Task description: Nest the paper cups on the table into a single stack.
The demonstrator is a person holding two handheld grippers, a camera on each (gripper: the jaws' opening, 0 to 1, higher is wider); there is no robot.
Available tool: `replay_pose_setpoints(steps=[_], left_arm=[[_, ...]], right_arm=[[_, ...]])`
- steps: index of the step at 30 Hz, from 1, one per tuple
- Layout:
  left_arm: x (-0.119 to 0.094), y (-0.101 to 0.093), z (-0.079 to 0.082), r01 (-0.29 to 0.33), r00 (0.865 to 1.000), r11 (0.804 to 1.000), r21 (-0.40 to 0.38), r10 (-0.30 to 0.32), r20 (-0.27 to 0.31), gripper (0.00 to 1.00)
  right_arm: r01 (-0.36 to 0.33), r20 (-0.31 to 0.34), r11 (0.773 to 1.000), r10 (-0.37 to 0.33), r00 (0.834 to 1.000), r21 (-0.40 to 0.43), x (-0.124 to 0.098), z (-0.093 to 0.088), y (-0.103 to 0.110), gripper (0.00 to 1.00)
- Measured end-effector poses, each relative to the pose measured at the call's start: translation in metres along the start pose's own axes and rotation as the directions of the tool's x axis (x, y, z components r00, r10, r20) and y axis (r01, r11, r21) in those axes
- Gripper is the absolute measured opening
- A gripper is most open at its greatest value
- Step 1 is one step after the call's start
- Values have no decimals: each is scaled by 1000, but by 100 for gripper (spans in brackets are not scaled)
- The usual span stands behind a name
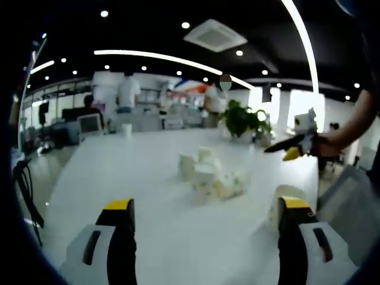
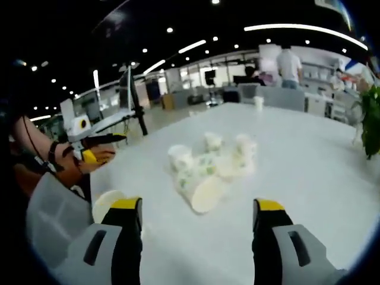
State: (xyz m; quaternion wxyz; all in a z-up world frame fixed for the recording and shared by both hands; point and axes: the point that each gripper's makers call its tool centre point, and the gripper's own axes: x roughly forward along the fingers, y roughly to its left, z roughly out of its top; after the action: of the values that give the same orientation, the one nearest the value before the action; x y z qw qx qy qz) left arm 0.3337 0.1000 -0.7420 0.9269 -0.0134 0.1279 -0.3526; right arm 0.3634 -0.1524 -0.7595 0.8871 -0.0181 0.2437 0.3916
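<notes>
Several white paper cups with green print (image 1: 211, 175) lie and stand in a loose cluster in the middle of the white table (image 1: 148, 196). In the right gripper view the same cups (image 2: 211, 166) include one on its side (image 2: 208, 193) with its mouth toward me. A single cup (image 1: 282, 199) sits apart near the table's edge, seen again as the lone cup (image 2: 107, 205). My left gripper (image 1: 206, 208) is open, short of the cluster, holding nothing. My right gripper (image 2: 197, 214) is open too, just before the cups. Each shows in the other's view, held by a hand: right gripper (image 1: 294, 145), left gripper (image 2: 89, 145).
A potted plant (image 1: 240, 119) stands at the table's far side, also seen as the plant (image 2: 371, 119). One small cup (image 1: 126, 129) stands at the far end. A pale translucent object (image 2: 53, 219) sits by the table's edge. Desks, monitors and people fill the background.
</notes>
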Motion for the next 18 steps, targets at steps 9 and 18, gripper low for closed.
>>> replay_pose_setpoints(steps=[9, 18], left_arm=[[1, 3, 0, -7, 1000, 1000, -6, 7, 5, 98], [0, 6, -2, -18, 1000, 1000, -20, 18, -1, 98]], right_arm=[[-30, -5, 997, 30, 1000, 65, 27, -6, -5, 62], [-74, -44, 992, 79, 996, 99, 55, -17, 0, 55]])
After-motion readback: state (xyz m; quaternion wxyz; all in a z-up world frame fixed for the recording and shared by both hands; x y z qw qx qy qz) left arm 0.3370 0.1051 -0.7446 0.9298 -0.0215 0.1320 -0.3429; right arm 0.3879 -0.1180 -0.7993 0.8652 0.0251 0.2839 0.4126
